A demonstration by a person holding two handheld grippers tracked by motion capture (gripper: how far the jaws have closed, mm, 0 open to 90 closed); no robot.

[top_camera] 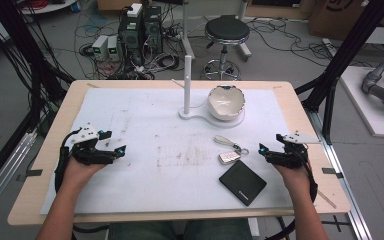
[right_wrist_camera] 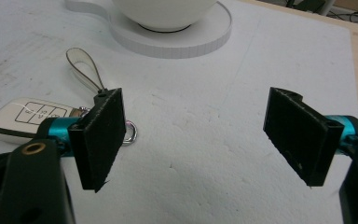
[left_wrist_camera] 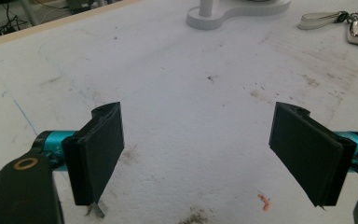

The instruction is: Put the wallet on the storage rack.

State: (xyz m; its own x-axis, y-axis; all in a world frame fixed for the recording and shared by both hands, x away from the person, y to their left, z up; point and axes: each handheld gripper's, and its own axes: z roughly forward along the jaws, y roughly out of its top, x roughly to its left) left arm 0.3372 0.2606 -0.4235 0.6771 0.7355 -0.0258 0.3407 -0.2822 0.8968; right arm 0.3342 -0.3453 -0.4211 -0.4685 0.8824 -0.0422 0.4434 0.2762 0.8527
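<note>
High view: one key fob (top_camera: 228, 157), one wallet (top_camera: 242, 182), one bowl (top_camera: 225, 102).

Glossy plastic key fob (right_wrist_camera: 25, 119), matt black wallet (top_camera: 242, 182), rough white foam sheet (top_camera: 145, 165)

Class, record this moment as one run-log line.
left gripper: open, empty | right gripper: open, empty, beside car key | wallet: untouched | bowl: on stand

Key fob (top_camera: 228, 157) just left of my right gripper (top_camera: 263, 150); wallet (top_camera: 242, 182) before fob. Bowl (top_camera: 225, 102) on stand base (top_camera: 190, 115), behind both. My left gripper (top_camera: 121, 149) far left, well apart.
</note>
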